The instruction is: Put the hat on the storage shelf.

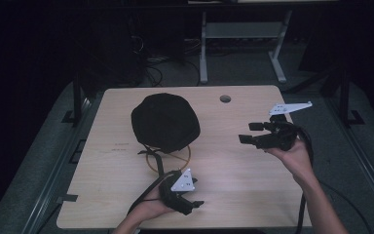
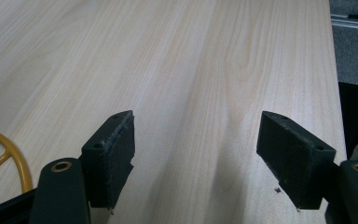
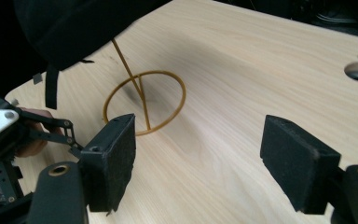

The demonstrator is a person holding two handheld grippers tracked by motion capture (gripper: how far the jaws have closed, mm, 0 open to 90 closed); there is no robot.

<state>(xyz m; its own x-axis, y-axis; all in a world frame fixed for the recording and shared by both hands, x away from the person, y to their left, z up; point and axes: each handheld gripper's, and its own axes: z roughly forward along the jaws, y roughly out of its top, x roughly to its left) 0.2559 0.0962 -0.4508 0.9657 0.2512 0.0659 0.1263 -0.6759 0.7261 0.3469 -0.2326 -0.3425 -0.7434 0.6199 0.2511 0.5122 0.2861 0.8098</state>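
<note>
A black cap (image 1: 165, 122) sits perched on a yellow wire stand (image 1: 168, 158) near the middle of the wooden worktop (image 1: 233, 190), its crown covering the top of the stand so that the ring base and a thin upright rod peek out beneath the brim; a dark strap hangs down from the cap toward the near edge. The left tongs (image 1: 197, 204) rest low by the front of the worktop, just beside the ring base, jaws spread wide with nothing between them but bare wood. The right tongs (image 1: 253, 132) hover above the worktop to the right of the cap, pointed toward it, also spread wide and empty; from their own camera the stand's ring (image 3: 144, 100) lies straight ahead and the cap (image 3: 70, 28) looms at the upper left. It looks to me like the cap is about to be taken off its stand. To do that cleanly, I'd bring the right tongs in level at the brim or the soft side of the crown, pinch only fabric and not the rod, and lift straight up. The stand looks light and likely to tip or drag along, so the left tongs could well pin the ring down while the cap comes free, keeping clear of the dangling strap.
</note>
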